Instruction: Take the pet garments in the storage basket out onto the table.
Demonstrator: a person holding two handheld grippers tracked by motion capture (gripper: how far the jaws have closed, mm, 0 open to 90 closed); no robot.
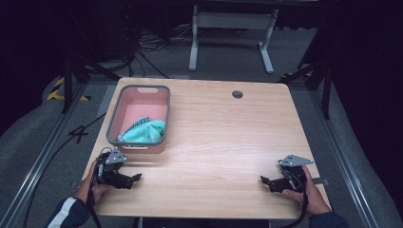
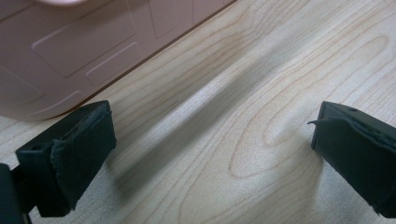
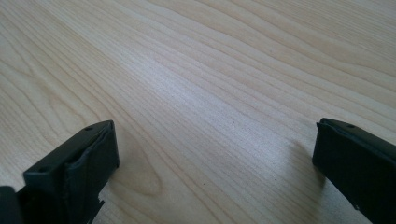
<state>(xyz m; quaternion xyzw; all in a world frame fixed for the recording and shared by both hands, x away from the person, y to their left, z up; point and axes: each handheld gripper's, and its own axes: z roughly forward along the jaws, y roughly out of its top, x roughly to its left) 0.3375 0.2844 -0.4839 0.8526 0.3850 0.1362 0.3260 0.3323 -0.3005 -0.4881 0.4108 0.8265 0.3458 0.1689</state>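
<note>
While the wooden table (image 1: pixel 223 133) takes up most of the high view, the landmark on it is the pink bin (image 1: pixel 139 118) with a grey rim, which stands on the table's far left part. Inside the bin, toward its near end, lies a bunched teal cloth (image 1: pixel 145 131) with a grey striped piece showing at its edge. Just in front of the bin's near wall, the left gripper (image 1: pixel 135 178) is held low over the tabletop, its jaws spread wide with bare wood between them; in the left gripper view the bin's pink wall (image 2: pixel 70 51) sits close beyond the jaws. Well to the right of the bin, near the table's front edge, the right gripper (image 1: pixel 264 180) points back toward the left one, and its jaws likewise stand wide apart over bare wood grain (image 3: pixel 210 107), pinching nothing. A small round hole (image 1: pixel 237 94) lies in the tabletop to the right of the bin's far end.
</note>
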